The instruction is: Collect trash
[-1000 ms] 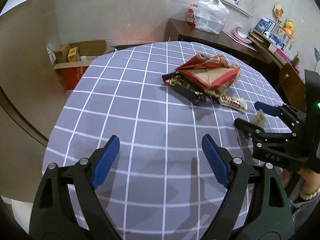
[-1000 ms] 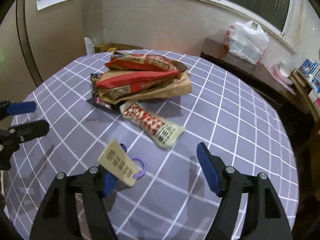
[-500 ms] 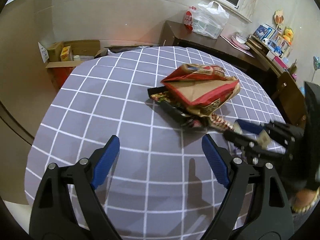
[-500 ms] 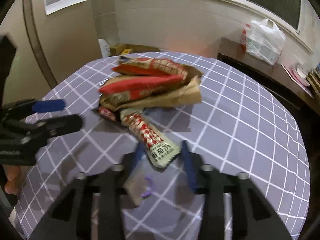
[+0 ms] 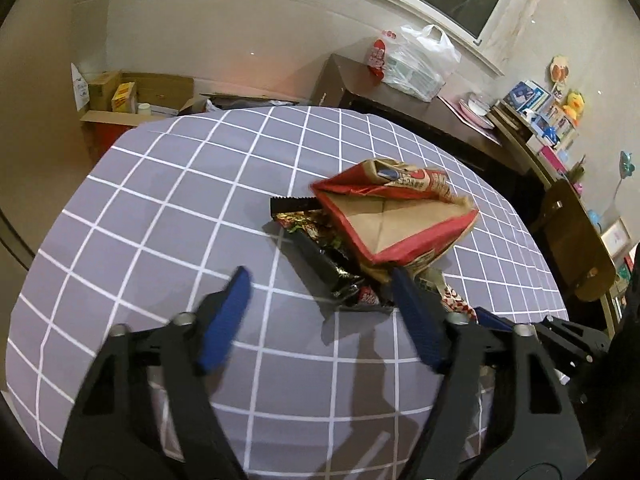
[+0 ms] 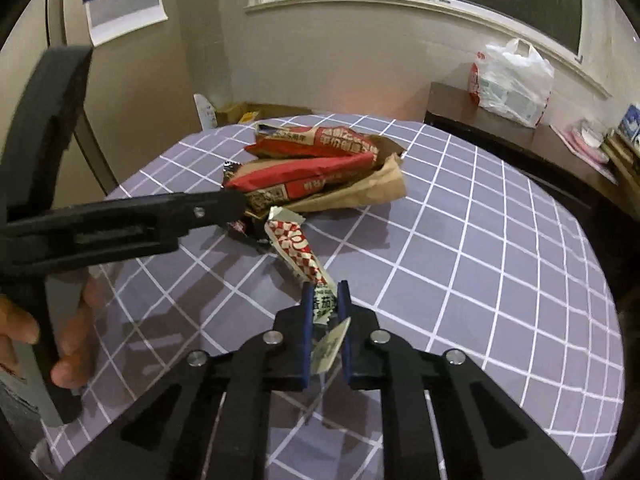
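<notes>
Between right gripper [image 6: 325, 292] pads — red-white wrapper [image 6: 298, 250], pinched; left gripper [image 5: 320, 304] spread.

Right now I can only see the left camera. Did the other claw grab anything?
Observer: Yes. The right claw has just been closing and now pinches the near end of the red-and-white checked wrapper.
Operator: Is the whole wrapper off the table?
Observer: It doesn't look like it. Its far end lies against the black wrapper at the edge of the pile.
Operator: Is anything else in that claw?
Observer: A small pale paper tag sits between its fingers, just behind the wrapper's end.
</notes>
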The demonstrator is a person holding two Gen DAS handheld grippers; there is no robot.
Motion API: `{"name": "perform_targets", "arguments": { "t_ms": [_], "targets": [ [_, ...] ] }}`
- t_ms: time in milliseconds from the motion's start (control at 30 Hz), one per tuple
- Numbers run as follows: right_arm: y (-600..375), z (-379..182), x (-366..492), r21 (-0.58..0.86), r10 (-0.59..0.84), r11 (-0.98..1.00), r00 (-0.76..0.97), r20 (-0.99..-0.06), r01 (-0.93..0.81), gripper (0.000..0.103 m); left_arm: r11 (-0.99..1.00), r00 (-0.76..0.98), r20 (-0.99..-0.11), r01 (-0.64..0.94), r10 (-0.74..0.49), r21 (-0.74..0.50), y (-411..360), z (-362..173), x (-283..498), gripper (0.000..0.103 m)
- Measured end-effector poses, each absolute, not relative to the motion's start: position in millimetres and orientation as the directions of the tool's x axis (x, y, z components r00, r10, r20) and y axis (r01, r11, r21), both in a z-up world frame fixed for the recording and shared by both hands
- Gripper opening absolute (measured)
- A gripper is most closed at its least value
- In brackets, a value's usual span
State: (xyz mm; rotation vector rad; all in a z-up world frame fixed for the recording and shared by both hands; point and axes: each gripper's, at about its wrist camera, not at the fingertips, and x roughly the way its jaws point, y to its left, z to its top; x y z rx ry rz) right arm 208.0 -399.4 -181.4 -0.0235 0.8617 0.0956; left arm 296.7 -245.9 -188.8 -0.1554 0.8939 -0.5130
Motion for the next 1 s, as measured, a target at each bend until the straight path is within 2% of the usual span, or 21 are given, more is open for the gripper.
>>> {"name": "perform_targets", "arguments": {
  "t_ms": [133, 167, 200, 233, 467, 767, 867, 900, 933, 1000],
  "targets": [
    [-400.2, -179.6, 205.2, 0.031, 0.084, 0.995, 0.653, -0.753, -0.092, 0.011, 0.863, 0.507, -0.703, 0.371, -0.498, -0.343, -249.9, -190.0, 300.4, 0.061],
    [-399.3, -178.6, 203.7, 0.032, 0.084, 0.995, 0.656, -0.750, -0.092, 0.011, 0.853, 0.494, -0.703, 0.387, -0.512, -0.350, -252.2, -190.5, 300.9, 0.040],
    [-398.6, -178.0, 202.7, 0.032, 0.083, 0.996, 0.660, -0.746, -0.089, 0.011, 0.839, 0.469, -0.704, 0.400, -0.533, -0.368, -253.8, -192.3, 301.6, 0.026],
    [-399.0, -176.5, 201.2, 0.034, 0.080, 0.996, 0.667, -0.741, -0.082, 0.011, 0.835, 0.456, -0.709, 0.400, -0.538, -0.377, -254.8, -194.3, 301.5, 0.020],
    [-410.6, -159.8, 192.4, 0.119, 0.117, 0.992, 0.695, -0.710, -0.046, 0.011, 0.847, 0.488, -0.708, 0.428, -0.510, -0.315, -240.8, -183.4, 276.3, 0.017],
    [-386.4, -161.2, 175.8, 0.068, 0.100, 0.995, 0.653, -0.751, -0.075, 0.013, 0.859, 0.489, -0.730, 0.433, -0.478, -0.273, -209.7, -181.8, 225.6, 0.017],
    [-377.1, -165.8, 169.0, 0.033, 0.080, 0.996, 0.646, -0.759, -0.084, 0.024, 0.853, 0.480, -0.730, 0.443, -0.486, -0.276, -206.8, -183.9, 211.3, 0.017],
    [-374.5, -167.0, 167.2, 0.022, 0.075, 0.996, 0.643, -0.762, -0.090, 0.031, 0.851, 0.479, -0.730, 0.447, -0.487, -0.275, -206.7, -184.1, 208.7, 0.017],
    [-371.6, -167.5, 164.6, 0.008, 0.064, 0.996, 0.646, -0.761, -0.090, 0.043, 0.850, 0.478, -0.730, 0.449, -0.488, -0.274, -206.1, -184.7, 206.0, 0.017],
    [-369.3, -165.9, 159.4, -0.020, 0.038, 0.997, 0.657, -0.753, -0.081, 0.053, 0.848, 0.476, -0.730, 0.454, -0.491, -0.274, -205.7, -184.2, 200.8, 0.017]
  ]
}}
